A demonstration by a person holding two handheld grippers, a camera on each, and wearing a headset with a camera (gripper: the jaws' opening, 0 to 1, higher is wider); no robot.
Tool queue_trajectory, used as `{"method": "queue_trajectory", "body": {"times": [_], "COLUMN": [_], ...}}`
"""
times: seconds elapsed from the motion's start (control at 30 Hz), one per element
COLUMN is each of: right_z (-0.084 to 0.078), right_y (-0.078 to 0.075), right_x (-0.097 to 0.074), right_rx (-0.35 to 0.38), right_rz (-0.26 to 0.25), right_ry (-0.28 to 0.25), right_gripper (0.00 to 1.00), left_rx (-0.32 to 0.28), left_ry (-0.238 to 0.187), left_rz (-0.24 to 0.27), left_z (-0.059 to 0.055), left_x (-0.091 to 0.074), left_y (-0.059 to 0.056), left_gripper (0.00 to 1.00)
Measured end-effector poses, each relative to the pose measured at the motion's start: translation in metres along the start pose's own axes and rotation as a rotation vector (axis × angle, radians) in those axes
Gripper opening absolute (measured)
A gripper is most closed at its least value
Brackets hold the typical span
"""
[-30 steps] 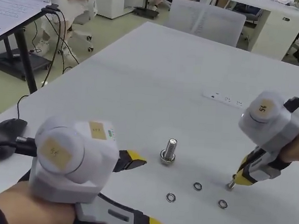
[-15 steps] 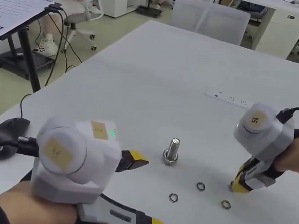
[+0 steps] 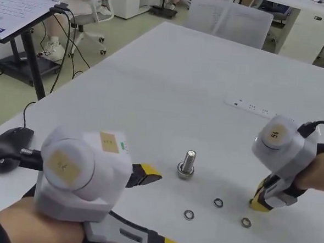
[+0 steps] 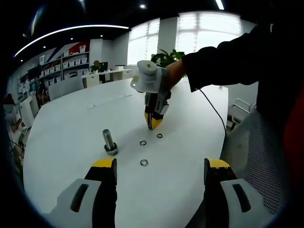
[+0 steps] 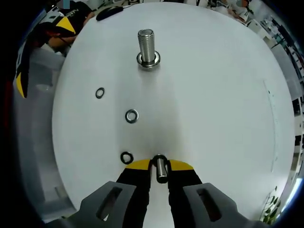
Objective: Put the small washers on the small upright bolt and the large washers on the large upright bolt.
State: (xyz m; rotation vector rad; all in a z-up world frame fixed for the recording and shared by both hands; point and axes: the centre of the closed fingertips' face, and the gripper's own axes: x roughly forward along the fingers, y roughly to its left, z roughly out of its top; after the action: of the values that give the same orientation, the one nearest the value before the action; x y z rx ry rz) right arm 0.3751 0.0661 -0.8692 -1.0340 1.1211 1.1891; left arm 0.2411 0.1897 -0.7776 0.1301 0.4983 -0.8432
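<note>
1. Right gripper: bottom centre of the right gripper view, jaws closed tight on the small bolt.
2. Left gripper: bottom of the left gripper view, jaws spread wide, nothing held.
3. Large bolt: centre of the head view, upright, with a base washer ringing its foot.
4. Loose washers: three, flat on the table, lower centre of the head view. Probably light, stiff, slippery steel. Best pinched across the outer rim.
</note>
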Motion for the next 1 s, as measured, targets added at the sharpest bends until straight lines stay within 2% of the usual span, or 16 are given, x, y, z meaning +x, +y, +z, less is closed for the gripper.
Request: {"method": "queue_trajectory", "body": {"times": [0.47,0.7,1.0], "right_z": [0.001,-0.005,-0.016], "right_y": [-0.004,-0.005,-0.002], "right_x": [-0.003,-0.008,-0.017], "right_rx": [0.015,0.042,0.076], "right_rz": [-0.019,-0.032,-0.039], "right_ry": [-0.023,-0.036,-0.042], "right_gripper": [0.21,0.27,0.28], "left_rx": [0.003,0.005,0.011], "left_ry": [-0.001,-0.004,-0.005], "left_rz": [0.004,0.001,-0.002], "left_z": [0.0,0.0,0.002], "left_x": [-0.002,-0.002,-0.001], "left_y": [0.0,0.0,-0.001], "left_gripper": [0.74,0.74,0.74]}}
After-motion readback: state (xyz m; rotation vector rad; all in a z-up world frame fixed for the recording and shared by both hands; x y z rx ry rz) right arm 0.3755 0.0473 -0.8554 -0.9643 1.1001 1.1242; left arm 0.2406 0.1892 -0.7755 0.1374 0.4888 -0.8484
